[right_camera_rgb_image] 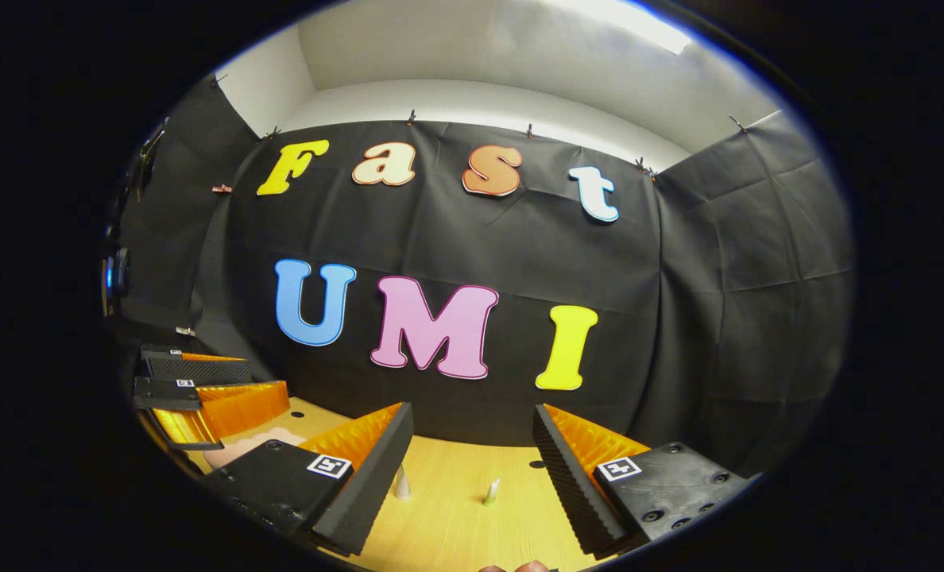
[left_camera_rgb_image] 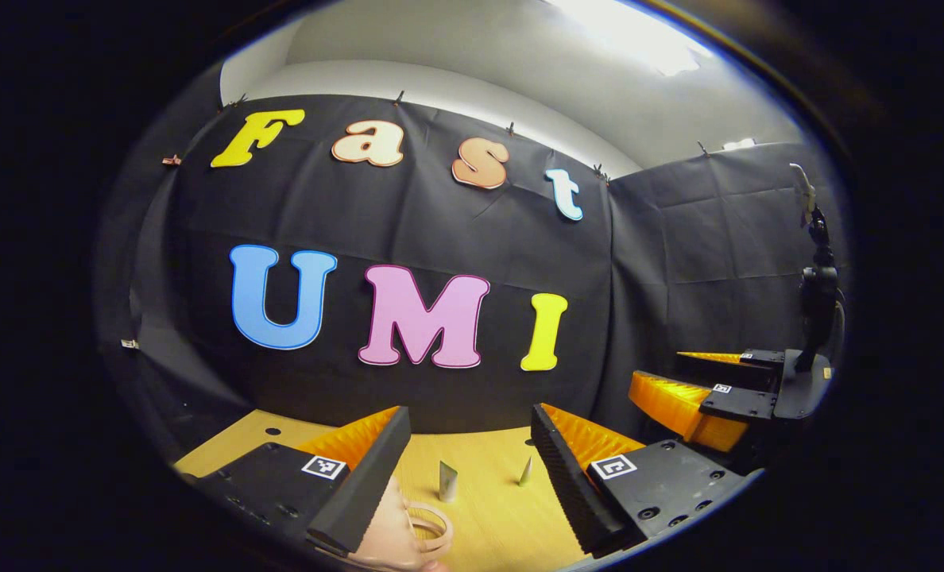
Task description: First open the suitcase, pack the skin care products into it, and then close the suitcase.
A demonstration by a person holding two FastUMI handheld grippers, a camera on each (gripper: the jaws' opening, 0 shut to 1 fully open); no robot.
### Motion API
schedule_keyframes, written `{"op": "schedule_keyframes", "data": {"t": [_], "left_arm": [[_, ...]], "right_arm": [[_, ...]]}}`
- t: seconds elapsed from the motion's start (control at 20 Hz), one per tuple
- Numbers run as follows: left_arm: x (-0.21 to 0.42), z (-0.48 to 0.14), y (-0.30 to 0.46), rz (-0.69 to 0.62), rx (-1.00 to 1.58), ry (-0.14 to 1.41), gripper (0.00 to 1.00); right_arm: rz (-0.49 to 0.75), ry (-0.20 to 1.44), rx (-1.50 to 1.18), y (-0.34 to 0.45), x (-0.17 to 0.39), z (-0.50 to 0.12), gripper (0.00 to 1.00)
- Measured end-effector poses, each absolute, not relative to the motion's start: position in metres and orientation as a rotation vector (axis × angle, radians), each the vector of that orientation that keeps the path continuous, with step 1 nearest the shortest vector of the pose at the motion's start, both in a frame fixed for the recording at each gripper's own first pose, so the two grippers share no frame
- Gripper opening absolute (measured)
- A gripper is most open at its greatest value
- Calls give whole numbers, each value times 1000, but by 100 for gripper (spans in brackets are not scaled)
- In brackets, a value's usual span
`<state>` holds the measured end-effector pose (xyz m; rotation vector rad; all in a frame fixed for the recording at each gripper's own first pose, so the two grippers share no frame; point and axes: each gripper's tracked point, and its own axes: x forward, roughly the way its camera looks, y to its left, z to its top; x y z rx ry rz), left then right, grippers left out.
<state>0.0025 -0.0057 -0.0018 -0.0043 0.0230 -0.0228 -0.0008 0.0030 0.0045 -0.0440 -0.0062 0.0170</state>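
**Both grippers held wide above the bench, tubes standing ahead**

In the left gripper view, the left gripper (left_camera_rgb_image: 468,469) is spread wide with nothing between its fingers. Just below its left finger, at the bottom edge, lies a pale pink rounded object with a ring-shaped handle (left_camera_rgb_image: 408,532), likely part of the suitcase, though too little shows to be sure. Beyond it, on the light wooden bench (left_camera_rgb_image: 488,508), a small silvery upright tube (left_camera_rgb_image: 447,481) stands in the gap between the fingers, and a smaller pale pointed tube (left_camera_rgb_image: 525,472) stands just to its right, apart from it. Farther off on the right side of this view the right gripper (left_camera_rgb_image: 698,381) hovers, its fingers parted too.

In the right gripper view, the right gripper (right_camera_rgb_image: 472,465) is likewise wide and holds nothing. On the bench (right_camera_rgb_image: 456,516) ahead stand a whitish tapered tube (right_camera_rgb_image: 401,483), close by the inner edge of the left finger, and a small pale tube (right_camera_rgb_image: 490,492) near the middle of the gap. At the left of this view the left gripper (right_camera_rgb_image: 202,385) shows with its fingers apart, and a pale pink shape (right_camera_rgb_image: 249,446) lies on the bench beneath it.
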Motion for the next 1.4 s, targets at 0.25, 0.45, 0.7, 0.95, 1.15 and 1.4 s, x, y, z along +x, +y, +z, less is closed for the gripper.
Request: {"op": "schedule_keyframes", "data": {"t": [0.25, 0.45, 0.7, 0.95, 1.15, 1.4], "left_arm": [[11, -12, -5, -13, 6, 48, 96], [22, -55, -9, -27, -79, 167, 96], [37, -109, -7, -18, -77, 326, 96], [71, -173, -16, 12, -94, 521, 96], [83, -242, -12, 115, -101, 732, 96], [93, -319, -3, 219, -112, 966, 96]], "right_arm": [[13, -10, -49, 1, 1, 3, 96], [11, 5, -45, -4, 7, -2, 96], [40, 16, -51, -12, 13, -13, 96], [96, 16, -51, -29, 34, -27, 96], [194, 37, 17, -33, 53, -60, 96], [232, 124, 54, -69, 76, -109, 96]]}}
